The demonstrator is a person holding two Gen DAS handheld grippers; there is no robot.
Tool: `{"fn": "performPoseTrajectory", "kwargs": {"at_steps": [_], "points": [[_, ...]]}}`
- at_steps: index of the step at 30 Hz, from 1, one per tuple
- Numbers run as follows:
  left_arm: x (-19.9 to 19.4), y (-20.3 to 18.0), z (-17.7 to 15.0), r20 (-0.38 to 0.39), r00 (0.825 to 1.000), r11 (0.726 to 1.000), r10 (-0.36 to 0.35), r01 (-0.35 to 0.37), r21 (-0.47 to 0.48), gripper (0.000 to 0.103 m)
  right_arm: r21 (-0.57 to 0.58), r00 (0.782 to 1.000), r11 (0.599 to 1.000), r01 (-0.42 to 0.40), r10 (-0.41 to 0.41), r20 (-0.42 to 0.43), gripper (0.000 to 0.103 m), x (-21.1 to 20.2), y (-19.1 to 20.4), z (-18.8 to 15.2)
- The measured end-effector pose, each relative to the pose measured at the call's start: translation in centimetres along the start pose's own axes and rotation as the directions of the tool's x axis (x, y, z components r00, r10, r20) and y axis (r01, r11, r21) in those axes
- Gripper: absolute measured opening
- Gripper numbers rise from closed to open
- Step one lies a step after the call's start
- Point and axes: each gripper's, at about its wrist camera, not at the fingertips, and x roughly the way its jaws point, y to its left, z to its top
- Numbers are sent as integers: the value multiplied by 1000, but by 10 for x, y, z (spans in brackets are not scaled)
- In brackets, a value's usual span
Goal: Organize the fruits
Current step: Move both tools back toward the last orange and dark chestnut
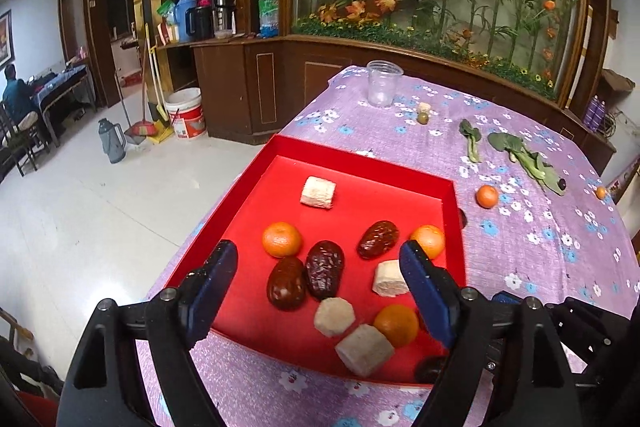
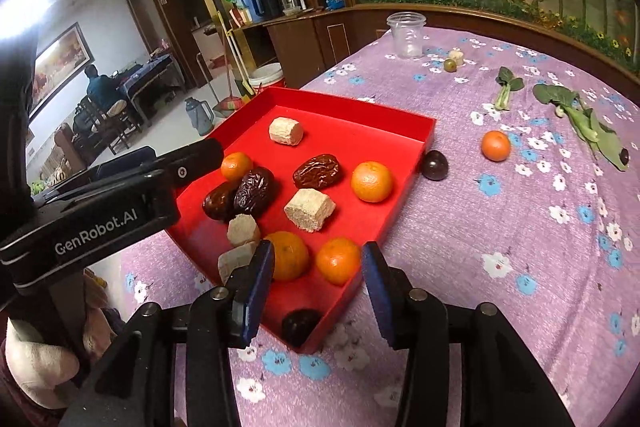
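Red tray (image 1: 454, 211) on floral tablecloth (image 2: 500, 227) holds four oranges (image 2: 371, 181), three brown dates (image 2: 317, 171), pale cake blocks (image 2: 309, 209), one dark plum (image 2: 300, 325) in near corner. Clear cup (image 2: 407, 35) upright beyond. Left gripper (image 1: 320, 263) spread wide above the tray, nothing grasped; right gripper (image 2: 318, 267) parted, empty, over one orange.

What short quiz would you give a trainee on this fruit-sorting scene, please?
1. True or false: the plastic cup stands inside the red tray.
2. In the right wrist view, how many oranges lie in the tray? A) two B) four C) six
3. What lies on the tablecloth right beside the tray's outer wall?

Key: 1 false, it stands on the cloth beyond the tray; 2 B; 3 a dark round fruit.
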Motion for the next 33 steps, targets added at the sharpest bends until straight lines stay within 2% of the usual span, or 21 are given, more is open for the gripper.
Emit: {"fn": "performPoseTrajectory", "kwargs": {"at_steps": [7,12,20,25,28,33], "points": [[-15,-22,-2,21,1000,999,-13,12,44,82,45,999,999,27,-28,28,53,-21,-24,-12],[-14,-36,-3,11,999,997,-39,39,70,82,98,997,993,64,-68,41,53,-36,-57,-19],[-1,-38,0,-16,994,994,-112,112,10,82,213,987,965,150,-160,28,53,-50,-127,-26],[10,-47,1,-32,987,987,-159,159,-6,82,251,988,957,144,-152,14,53,-43,-152,-14],[17,-52,1,-38,985,986,-167,167,-2,82,228,995,969,94,-101,19,53,-30,-150,1],[30,-50,3,-61,981,982,-186,186,-14,82,51,999,997,53,-53,-1,53,13,-119,22]]}}
